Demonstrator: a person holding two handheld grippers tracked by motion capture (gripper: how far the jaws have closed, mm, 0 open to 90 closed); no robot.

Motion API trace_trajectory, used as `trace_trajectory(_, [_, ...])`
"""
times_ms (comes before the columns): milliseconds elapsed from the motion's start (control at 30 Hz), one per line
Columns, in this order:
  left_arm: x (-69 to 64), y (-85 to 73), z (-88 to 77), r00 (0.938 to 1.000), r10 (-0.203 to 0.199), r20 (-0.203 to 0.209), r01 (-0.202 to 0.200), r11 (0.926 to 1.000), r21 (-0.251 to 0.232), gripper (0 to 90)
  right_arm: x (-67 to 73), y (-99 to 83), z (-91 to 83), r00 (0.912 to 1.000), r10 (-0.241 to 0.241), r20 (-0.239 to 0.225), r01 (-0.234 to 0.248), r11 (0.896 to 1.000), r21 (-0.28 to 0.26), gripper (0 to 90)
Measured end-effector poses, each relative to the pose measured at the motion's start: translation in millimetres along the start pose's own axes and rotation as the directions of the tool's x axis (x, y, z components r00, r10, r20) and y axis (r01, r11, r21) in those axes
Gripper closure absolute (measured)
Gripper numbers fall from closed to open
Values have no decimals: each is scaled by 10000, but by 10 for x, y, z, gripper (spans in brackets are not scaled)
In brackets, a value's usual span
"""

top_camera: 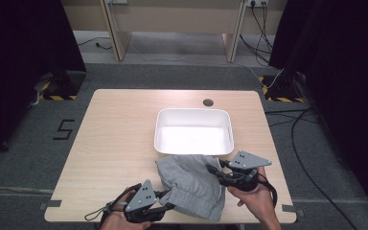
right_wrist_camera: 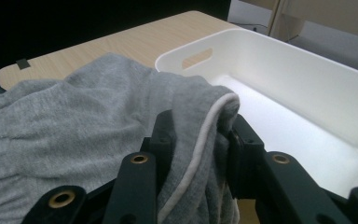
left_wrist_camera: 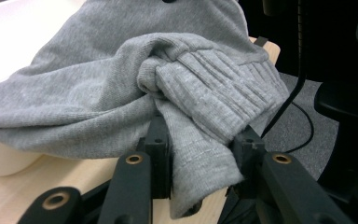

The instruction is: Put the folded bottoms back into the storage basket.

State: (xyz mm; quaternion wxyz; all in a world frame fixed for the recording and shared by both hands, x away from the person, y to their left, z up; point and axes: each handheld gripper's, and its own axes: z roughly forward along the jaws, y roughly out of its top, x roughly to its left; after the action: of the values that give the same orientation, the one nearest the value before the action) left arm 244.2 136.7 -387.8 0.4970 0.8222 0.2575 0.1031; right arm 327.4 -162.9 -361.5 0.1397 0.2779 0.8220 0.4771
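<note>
A grey knitted garment (top_camera: 191, 184) lies bunched on the near part of the wooden table (top_camera: 115, 143), its far edge touching the white bin (top_camera: 194, 114). My left gripper (top_camera: 165, 197) is shut on the garment's ribbed band (left_wrist_camera: 205, 107) at its near left corner. My right gripper (top_camera: 215, 170) is shut on a white-trimmed fold of the garment (right_wrist_camera: 200, 140) at its right side, just short of the bin's near wall. The white bin (right_wrist_camera: 284, 88) is empty. The garment (left_wrist_camera: 88, 93) drapes over the bin's rim in the left gripper view.
A round cable hole (top_camera: 208, 102) sits in the table behind the bin. Cables (top_camera: 302, 143) run over the floor at the right. Black curtains hang at both sides, and a wooden desk (top_camera: 172, 19) stands beyond the table.
</note>
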Motion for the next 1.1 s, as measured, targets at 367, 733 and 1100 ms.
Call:
trace_trajectory(367, [117,327,-153,9992,312,-250,-321,9988,-367,655,-75,435,-52,9984,-564,4,564,9980,-275,687])
trace_trajectory(733, [428,626,-79,9981,96,-611,-132,9981,-596,655,-377,769,42,9982,-600,72,602,9977,-326,688])
trace_trajectory(1100, [747,801,101,9955,-141,-933,105,9992,-392,657,-633,994,275,9974,-690,196,686,9974,225,688])
